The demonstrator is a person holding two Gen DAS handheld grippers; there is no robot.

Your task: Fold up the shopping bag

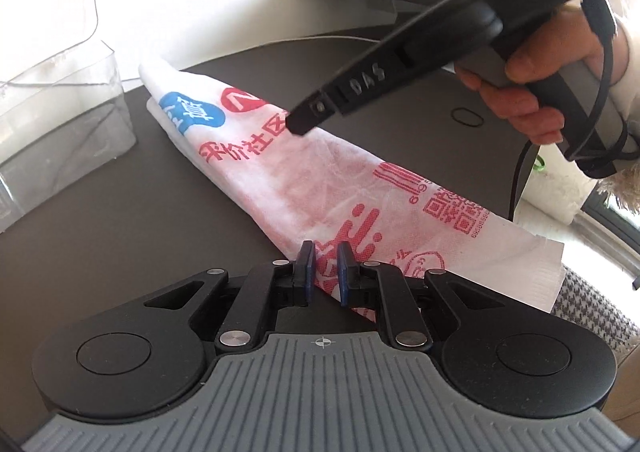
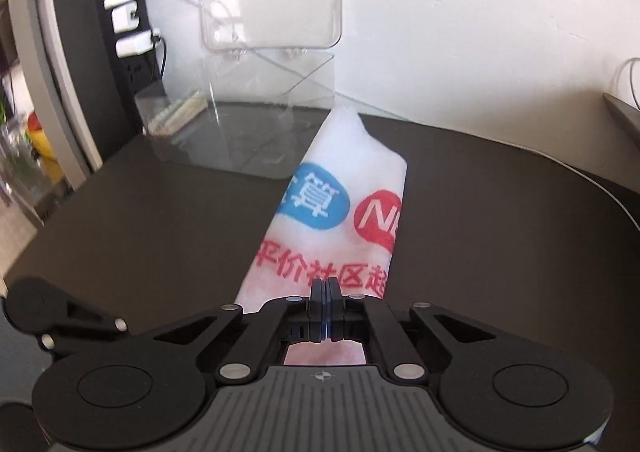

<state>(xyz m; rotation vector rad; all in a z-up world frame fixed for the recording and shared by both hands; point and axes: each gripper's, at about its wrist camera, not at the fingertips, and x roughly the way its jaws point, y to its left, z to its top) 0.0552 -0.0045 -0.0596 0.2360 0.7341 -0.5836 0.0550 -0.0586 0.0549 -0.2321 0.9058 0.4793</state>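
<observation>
On the dark desk: shopping bag, folded into a long strip. Left gripper spread astride its edge; right gripper pressed together, likely pinning cloth.

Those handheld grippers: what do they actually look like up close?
Each gripper, left gripper and right gripper, is black plastic with a ribbed grey body, two round black discs, silver rivets on hinged links, and thin blue pads lining the jaws. Seen from the side, the right one has a pistol-style handle, raised letters "DAS" and a black cable. The hand on it wears a pale sleeve.
</observation>
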